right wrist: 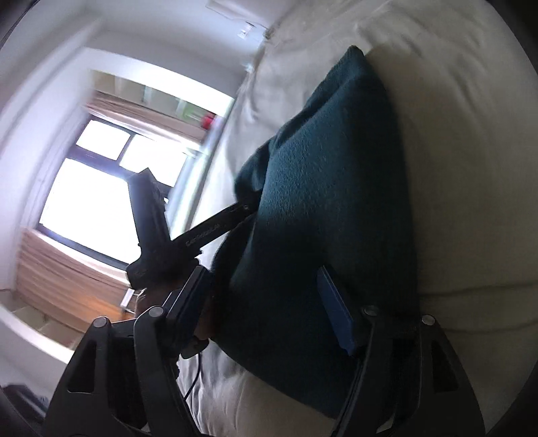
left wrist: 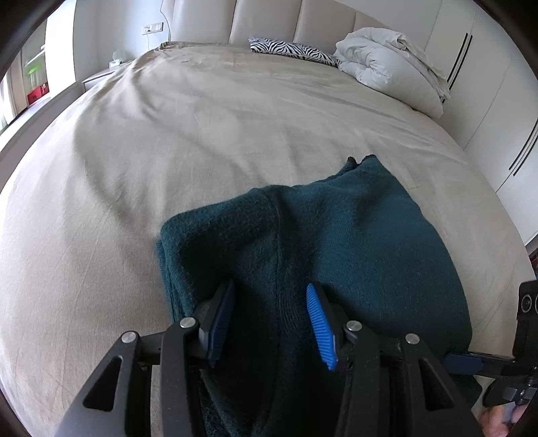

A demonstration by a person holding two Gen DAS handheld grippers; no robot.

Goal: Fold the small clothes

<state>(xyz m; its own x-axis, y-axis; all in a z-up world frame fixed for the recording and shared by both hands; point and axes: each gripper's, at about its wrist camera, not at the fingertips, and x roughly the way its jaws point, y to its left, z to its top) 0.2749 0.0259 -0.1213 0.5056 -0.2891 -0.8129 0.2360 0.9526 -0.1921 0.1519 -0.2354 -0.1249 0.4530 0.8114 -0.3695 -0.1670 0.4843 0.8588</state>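
A dark teal knitted garment [left wrist: 336, 242] lies partly folded on the beige bed sheet [left wrist: 168, 151]. My left gripper [left wrist: 269, 322] is open, its blue pads [left wrist: 319, 326] straddling the garment's near edge and raised seam. In the right wrist view, rolled sideways, my right gripper [right wrist: 265, 302] is open around the near edge of the same garment [right wrist: 319, 168], one blue pad [right wrist: 336, 312] under the cloth and one beside it. The left gripper's black body [right wrist: 151, 228] shows at the garment's left. The right gripper's pad [left wrist: 464, 361] shows at the left view's right edge.
A white bunched duvet [left wrist: 390, 64] and a zebra-print pillow [left wrist: 289, 48] lie at the head of the bed by the padded headboard [left wrist: 262, 20]. White wardrobe doors [left wrist: 497, 117] stand on the right. A bright window [right wrist: 101, 188] is to the left side.
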